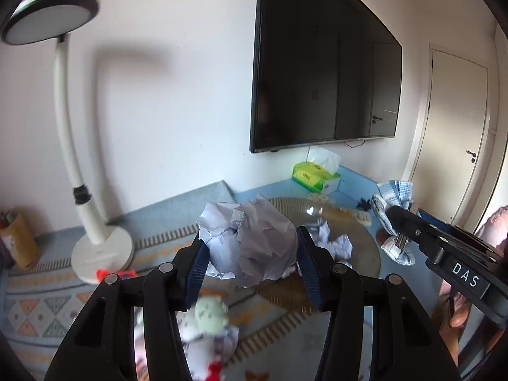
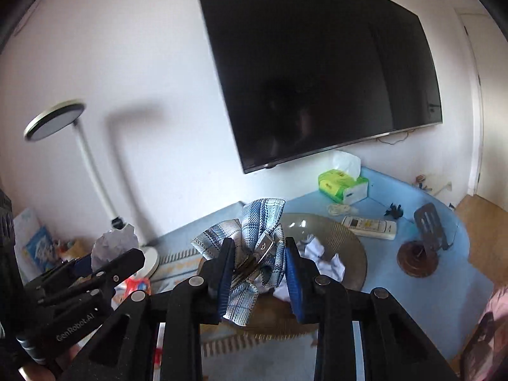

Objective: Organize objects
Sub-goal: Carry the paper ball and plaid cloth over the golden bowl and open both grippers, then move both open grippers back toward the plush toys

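My left gripper (image 1: 252, 238) is shut on a big crumpled ball of white paper (image 1: 257, 241), held up above the table. The right wrist view shows that paper ball (image 2: 112, 246) at the left, in the left gripper (image 2: 95, 270). Between the blue pads of my right gripper (image 2: 258, 244) sits a blue-and-white checked bow hair clip (image 2: 260, 219) with a metal clasp; the gripper is shut on it and lifted off the table. Seen from the left wrist, the right gripper (image 1: 400, 219) enters from the right with the bow (image 1: 393, 197). Below lies a round glass dish (image 2: 346, 235) holding more crumpled paper (image 2: 320, 254).
On the blue table top are a green tissue pack (image 2: 343, 185), a white remote (image 2: 370, 226) and a dark stand on a round brown base (image 2: 419, 260). A white desk lamp (image 1: 101, 250) stands at the left, a soft toy (image 1: 209, 314) lies below, and a wall TV (image 1: 317, 63) hangs behind.
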Tool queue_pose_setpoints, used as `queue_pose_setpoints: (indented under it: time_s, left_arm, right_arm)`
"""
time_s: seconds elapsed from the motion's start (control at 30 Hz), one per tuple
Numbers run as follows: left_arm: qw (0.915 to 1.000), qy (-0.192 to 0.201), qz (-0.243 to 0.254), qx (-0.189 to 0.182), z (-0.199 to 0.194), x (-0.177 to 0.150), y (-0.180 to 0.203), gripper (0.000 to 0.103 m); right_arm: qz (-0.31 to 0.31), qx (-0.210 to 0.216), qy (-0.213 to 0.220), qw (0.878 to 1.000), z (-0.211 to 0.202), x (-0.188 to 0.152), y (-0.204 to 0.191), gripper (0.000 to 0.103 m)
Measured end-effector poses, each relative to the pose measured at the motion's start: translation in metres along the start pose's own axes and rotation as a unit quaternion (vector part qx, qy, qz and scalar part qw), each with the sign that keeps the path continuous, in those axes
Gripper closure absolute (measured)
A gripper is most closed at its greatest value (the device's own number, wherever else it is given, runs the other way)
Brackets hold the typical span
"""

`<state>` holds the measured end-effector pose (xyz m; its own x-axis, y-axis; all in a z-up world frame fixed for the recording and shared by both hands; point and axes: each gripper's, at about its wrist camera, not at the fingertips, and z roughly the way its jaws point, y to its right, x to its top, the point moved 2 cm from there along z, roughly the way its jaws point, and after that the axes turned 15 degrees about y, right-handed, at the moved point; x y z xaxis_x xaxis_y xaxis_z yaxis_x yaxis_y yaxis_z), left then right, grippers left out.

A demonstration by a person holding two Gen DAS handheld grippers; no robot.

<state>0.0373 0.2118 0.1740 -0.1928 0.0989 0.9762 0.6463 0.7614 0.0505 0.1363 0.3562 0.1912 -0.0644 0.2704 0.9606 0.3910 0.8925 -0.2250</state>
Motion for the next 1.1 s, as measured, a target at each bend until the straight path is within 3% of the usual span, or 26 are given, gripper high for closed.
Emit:
queue_pose_setpoints:
  time_s: [0.1,0.2,0.23,0.27,0.33,0.43,0.6,0.67,0.77,0.9,1.1]
  left_arm:
    - [0.9995,-0.004,0.03,0.008,0.03,0.0,0.006,0.053]
    - [0.9994,-0.026,0.023,-0.002,0.06,-0.008,0.004,0.041]
    - [0.9992,-0.037,0.016,-0.002,0.067,-0.012,0.001,0.021]
    - [0.9992,-0.038,0.013,0.008,0.071,-0.016,-0.001,0.012]
    - [0.9991,-0.033,0.007,0.026,0.069,-0.023,-0.009,0.007]
    - [0.9989,-0.037,-0.013,0.026,0.05,-0.031,-0.022,0.006]
    - [0.9964,0.0,-0.022,0.082,-0.029,-0.05,-0.053,0.001]
    - [0.9923,0.009,-0.023,0.122,-0.061,-0.065,-0.067,0.001]
    - [0.9807,-0.003,-0.035,0.192,-0.099,-0.097,-0.096,0.001]
    - [0.9646,-0.038,-0.079,0.249,-0.12,-0.134,-0.135,0.001]
    - [0.961,-0.032,-0.098,0.256,-0.118,-0.15,-0.145,0.001]
  right_arm:
    - [0.015,-0.013,-0.021,1.0,0.03,0.005,0.007,0.072]
    - [0.014,-0.005,-0.052,0.999,0.063,0.002,0.012,0.072]
    - [0.013,0.002,-0.061,0.998,0.072,0.0,0.012,0.064]
    - [0.011,0.009,-0.074,0.997,0.08,-0.004,0.013,0.052]
    - [0.004,-0.002,-0.086,0.996,0.087,-0.011,0.017,0.039]
    - [-0.009,0.004,-0.073,0.997,0.075,-0.018,0.018,0.039]
    - [-0.051,0.057,-0.032,0.997,0.026,-0.034,-0.013,0.037]
    - [-0.074,0.076,-0.017,0.994,0.005,-0.047,-0.033,0.01]
    - [-0.095,0.114,0.014,0.989,-0.021,-0.073,-0.059,0.004]
    - [-0.12,0.135,0.005,0.983,-0.023,-0.108,-0.085,0.004]
    - [-0.133,0.11,-0.044,0.984,-0.002,-0.144,-0.083,0.004]
